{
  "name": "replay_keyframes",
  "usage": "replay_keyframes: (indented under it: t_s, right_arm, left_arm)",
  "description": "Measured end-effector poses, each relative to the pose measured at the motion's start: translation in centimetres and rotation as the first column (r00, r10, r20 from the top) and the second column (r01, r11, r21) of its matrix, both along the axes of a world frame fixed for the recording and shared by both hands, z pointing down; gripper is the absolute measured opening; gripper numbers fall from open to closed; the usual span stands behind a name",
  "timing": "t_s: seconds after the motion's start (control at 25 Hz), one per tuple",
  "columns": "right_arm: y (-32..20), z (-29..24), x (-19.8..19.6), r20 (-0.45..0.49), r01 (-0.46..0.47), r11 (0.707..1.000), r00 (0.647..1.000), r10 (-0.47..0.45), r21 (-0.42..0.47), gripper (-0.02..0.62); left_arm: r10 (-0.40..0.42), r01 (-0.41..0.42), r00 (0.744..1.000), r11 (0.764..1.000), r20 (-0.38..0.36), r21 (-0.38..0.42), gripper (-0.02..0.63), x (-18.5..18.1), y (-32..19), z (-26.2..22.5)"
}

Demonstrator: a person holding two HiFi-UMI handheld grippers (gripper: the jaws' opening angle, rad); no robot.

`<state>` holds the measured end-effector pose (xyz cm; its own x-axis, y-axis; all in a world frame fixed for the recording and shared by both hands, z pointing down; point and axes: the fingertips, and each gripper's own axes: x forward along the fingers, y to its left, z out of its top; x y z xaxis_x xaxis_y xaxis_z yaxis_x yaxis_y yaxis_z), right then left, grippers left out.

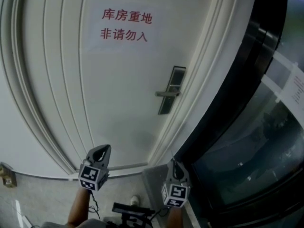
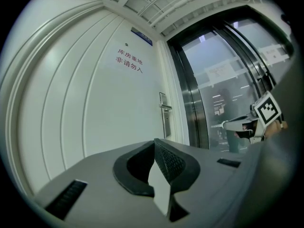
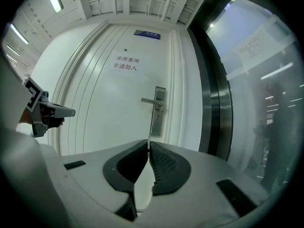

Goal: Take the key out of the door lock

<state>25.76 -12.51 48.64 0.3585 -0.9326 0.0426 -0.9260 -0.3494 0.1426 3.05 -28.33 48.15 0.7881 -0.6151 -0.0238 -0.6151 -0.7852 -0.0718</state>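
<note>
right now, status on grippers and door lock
Shut and empty: left gripper, right gripper. Both well short of door lock; key too small to see. Nothing between.

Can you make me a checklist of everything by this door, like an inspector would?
Surface: white door, shut, with a red-lettered sign.
Job's things: handle and lock plate on the door's right side; key too small to make out.
Clutter: small brown thing low at the left, cannot tell what.
Grippers: left gripper and right gripper both shut, empty, short of the door.
Cables: thin dark cord under the left gripper.
Surroundings: glass wall right of the door; grey floor.
</note>
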Motion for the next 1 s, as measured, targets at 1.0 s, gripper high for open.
replay_keyframes:
  t_s: [1.0]
  right_arm:
    - [-0.9, 0.5, -0.2, 0.014, 0.039, 0.999, 0.999, -0.039, -0.004, 0.020]
  left_arm:
    - [-0.004, 0.004, 1.000, 1.000, 0.008, 0.003, 0.009, 0.4, -0.3, 0.2]
